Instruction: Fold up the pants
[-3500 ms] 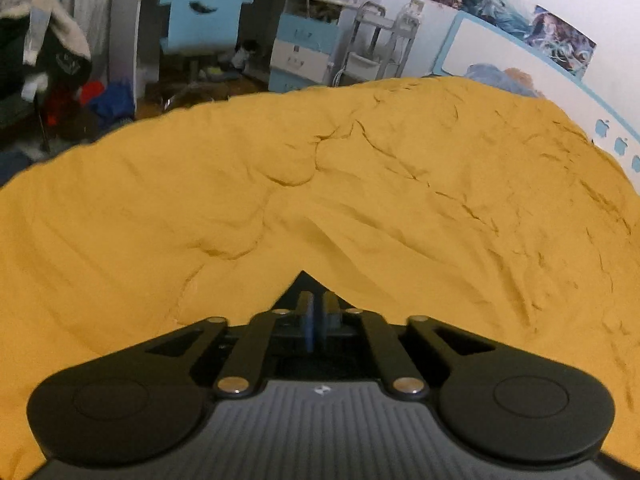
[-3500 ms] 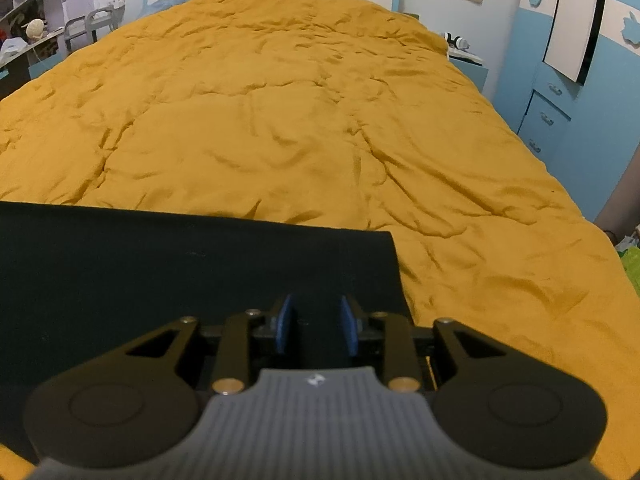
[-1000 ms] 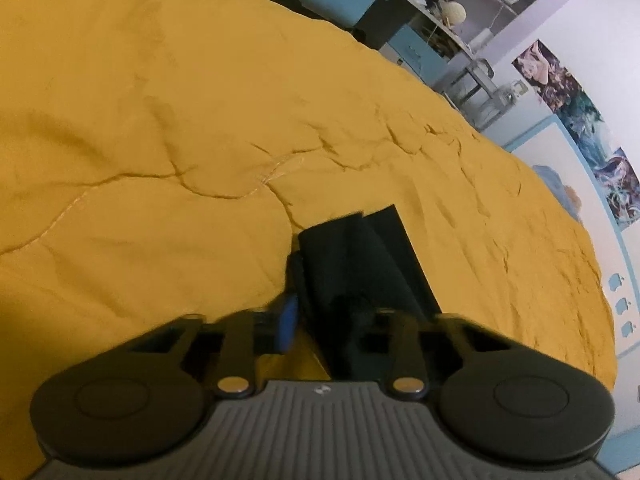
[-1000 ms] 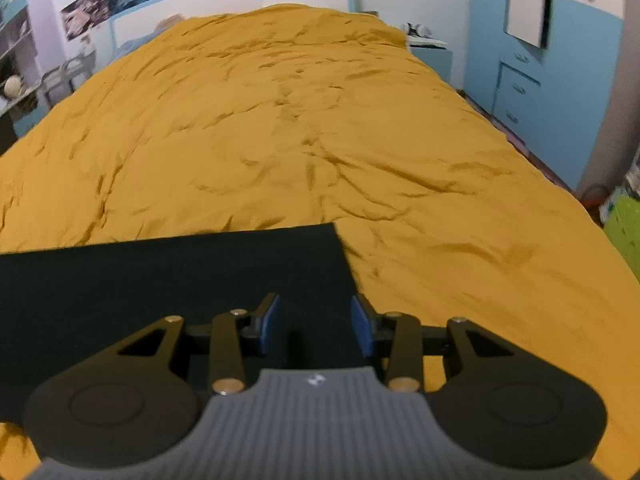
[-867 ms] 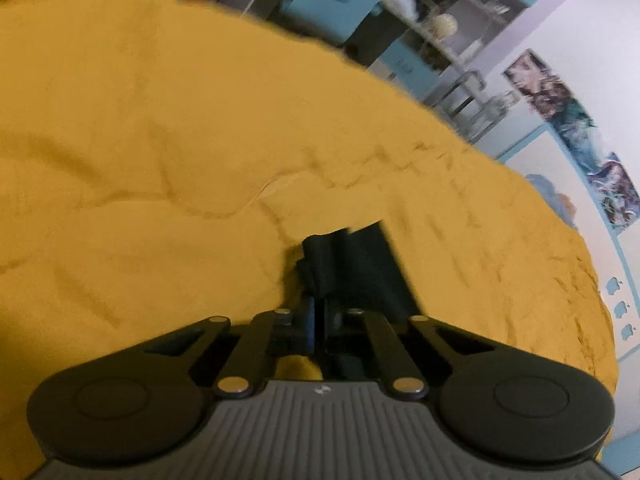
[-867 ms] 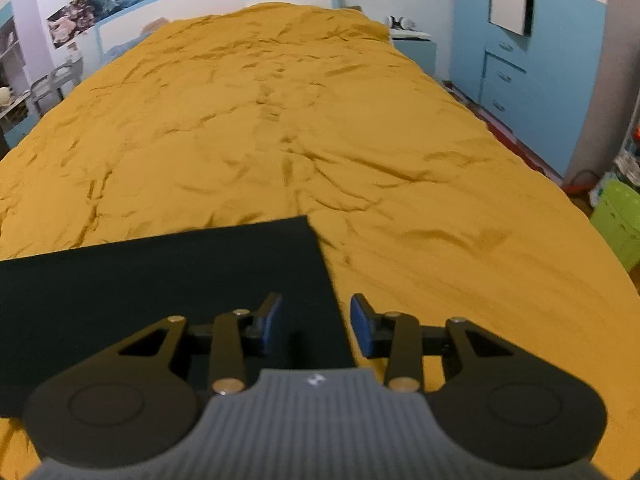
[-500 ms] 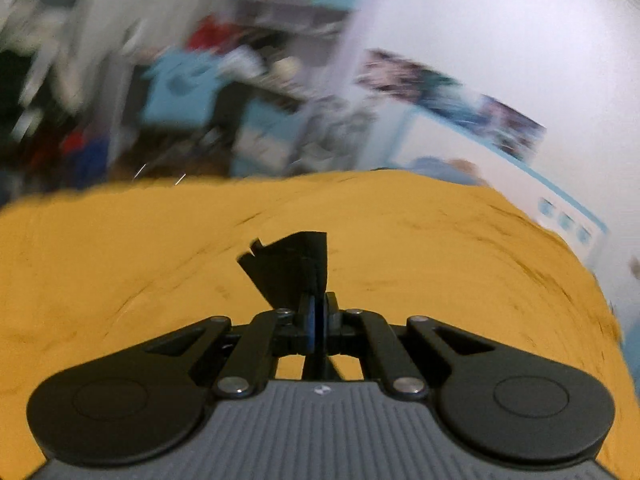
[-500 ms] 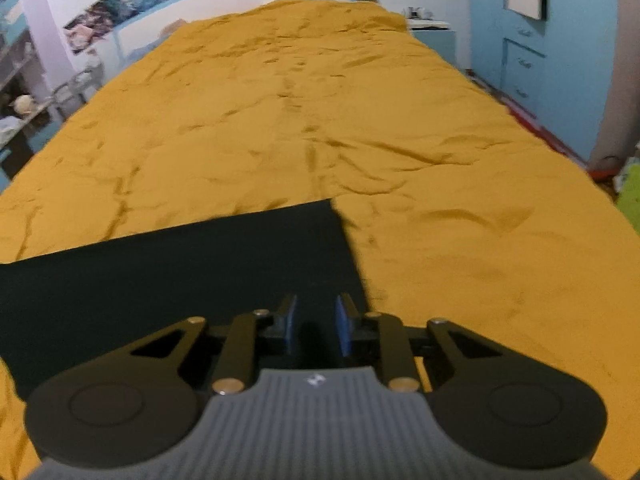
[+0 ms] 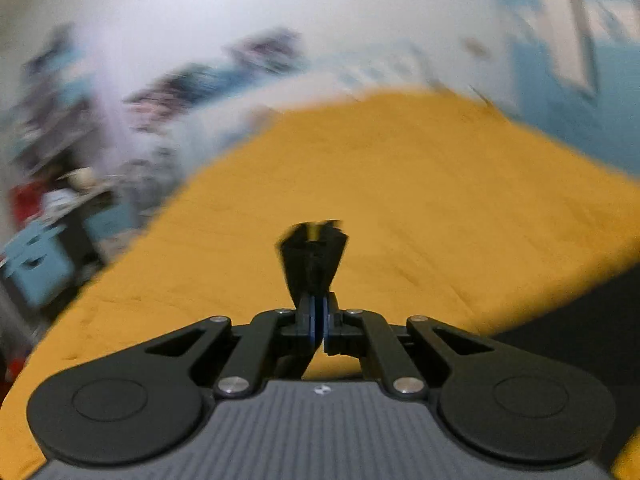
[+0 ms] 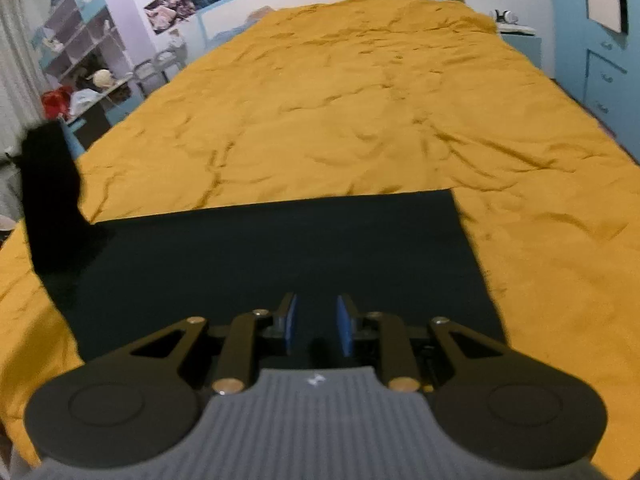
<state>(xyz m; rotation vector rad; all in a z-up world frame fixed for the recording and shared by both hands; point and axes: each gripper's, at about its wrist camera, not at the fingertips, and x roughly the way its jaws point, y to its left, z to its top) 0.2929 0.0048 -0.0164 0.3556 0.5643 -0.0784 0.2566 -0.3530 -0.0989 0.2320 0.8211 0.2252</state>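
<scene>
Left wrist view: left gripper [image 9: 319,320] is clamped on a bunched tuft of the black fabric pants [image 9: 313,264], held up off the rumpled mustard-yellow bed cover [image 9: 420,184]. Frame is heavily blurred. Risk: thin pinch could be lost, dropping the end.

Right wrist view: right gripper [image 10: 316,330] is seen parted, nothing pinched, over the pants [image 10: 280,248] lying flat; raised end at far left. Risk: unpinned cloth could drag, skewing the fold.
</scene>
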